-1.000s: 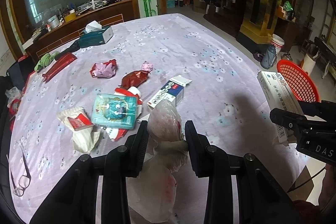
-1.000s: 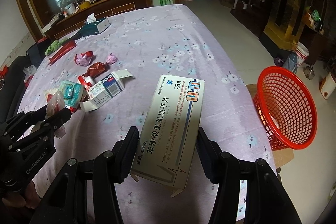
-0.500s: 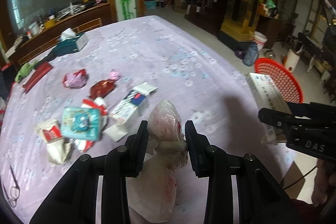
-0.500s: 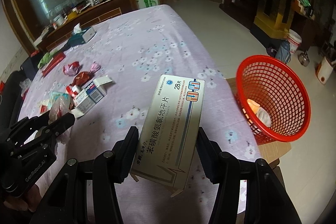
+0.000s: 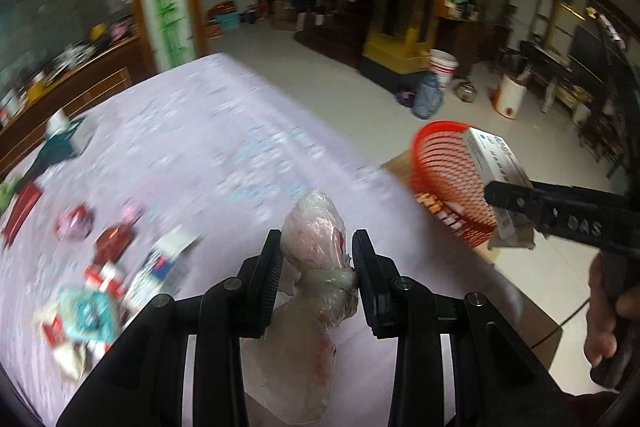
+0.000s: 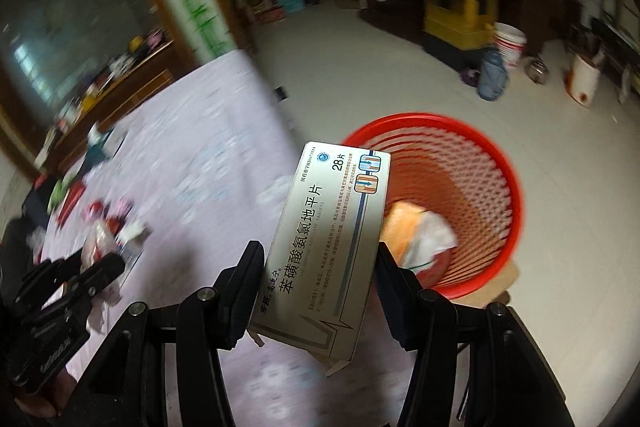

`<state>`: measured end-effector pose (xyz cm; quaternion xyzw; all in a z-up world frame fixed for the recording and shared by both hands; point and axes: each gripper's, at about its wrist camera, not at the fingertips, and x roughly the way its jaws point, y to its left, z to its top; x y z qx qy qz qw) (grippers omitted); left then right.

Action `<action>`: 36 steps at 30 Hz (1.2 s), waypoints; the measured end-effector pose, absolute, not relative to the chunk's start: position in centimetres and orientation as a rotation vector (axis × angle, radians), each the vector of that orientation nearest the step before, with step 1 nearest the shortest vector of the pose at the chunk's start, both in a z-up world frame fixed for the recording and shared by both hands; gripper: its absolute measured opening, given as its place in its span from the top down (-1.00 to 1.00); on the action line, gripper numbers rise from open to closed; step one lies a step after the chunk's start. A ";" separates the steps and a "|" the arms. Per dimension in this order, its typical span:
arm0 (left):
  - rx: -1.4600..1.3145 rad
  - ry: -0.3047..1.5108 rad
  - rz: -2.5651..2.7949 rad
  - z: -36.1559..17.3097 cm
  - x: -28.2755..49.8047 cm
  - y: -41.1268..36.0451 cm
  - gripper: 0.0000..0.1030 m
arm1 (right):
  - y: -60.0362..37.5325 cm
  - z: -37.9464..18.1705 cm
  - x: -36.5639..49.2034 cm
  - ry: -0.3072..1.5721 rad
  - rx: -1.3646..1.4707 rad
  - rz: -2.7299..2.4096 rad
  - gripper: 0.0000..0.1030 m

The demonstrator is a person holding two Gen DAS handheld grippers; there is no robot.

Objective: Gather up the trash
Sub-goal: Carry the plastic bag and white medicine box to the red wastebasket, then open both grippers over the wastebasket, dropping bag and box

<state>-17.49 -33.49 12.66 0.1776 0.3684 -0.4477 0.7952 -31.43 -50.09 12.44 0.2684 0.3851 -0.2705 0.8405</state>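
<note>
Both grippers swung rightward toward the red mesh basket [image 6: 448,195] since half a second earlier; the basket, then off to the side, now filled the middle of the right wrist view, and the background smeared with motion.

Item 1. Right gripper [image 6: 320,287], clamped on a white medicine box [image 6: 332,235]. Box held upright between the fingers, its upper end overlapping the basket's near rim in this view (whether it was truly over the opening cannot be told). Legible print: "28" with a Chinese unit character, a long line of large Chinese characters, and a small blue round logo. Side of that gripper, seen from the left wrist view, bore raised letters "DAS".

Item 2. Left gripper [image 5: 318,259], pinching a knotted translucent plastic bag [image 5: 316,247] with reddish smears; bag hung over the table's edge, short of the basket.

Item 3. Basket, standing on a cardboard piece beside the table [image 5: 224,147], already holding orange-and-white crumpled trash [image 6: 420,231].

Item 4. Remaining litter on the lilac floral cloth: wrappers and small cartons [image 5: 160,263], blurred, text unreadable.

Judgement: the box appeared nearly placed for dropping; the bag would follow; table litter remained for later trips.
</note>
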 end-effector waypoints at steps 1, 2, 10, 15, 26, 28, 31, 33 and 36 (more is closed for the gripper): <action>0.382 0.790 -0.984 12.9 -17.7 -34.5 0.34 | -51.1 12.6 -32.0 0.808 0.580 -0.585 -0.14; 0.380 0.791 -1.003 13.1 -17.9 -35.3 0.34 | -52.2 12.7 -32.3 0.805 0.587 -0.594 -0.14; 0.394 0.827 -1.139 13.2 -19.7 -43.8 0.34 | -58.0 12.5 -34.9 0.788 0.678 -0.629 -0.14; 0.414 0.846 -1.187 12.4 -21.0 -48.3 0.34 | -60.6 12.3 -36.0 0.782 0.734 -0.641 -0.14; 0.383 0.835 -1.208 12.6 -21.8 -52.4 -0.16 | -63.9 11.3 -36.4 0.791 0.773 -0.623 -0.15; 0.378 0.835 -1.191 12.9 -21.5 -51.7 -0.16 | -63.8 11.0 -35.9 0.797 0.771 -0.607 -0.16; 0.364 0.845 -1.150 13.0 -21.0 -50.3 -0.16 | -63.6 10.4 -34.8 0.815 0.757 -0.573 -0.20; 0.350 0.855 -1.127 13.1 -20.5 -49.0 -0.16 | -63.4 10.0 -34.0 0.837 0.744 -0.561 -0.25; 0.343 0.864 -1.086 13.0 -20.1 -47.4 -0.16 | -63.0 9.7 -34.0 0.839 0.758 -0.563 -0.26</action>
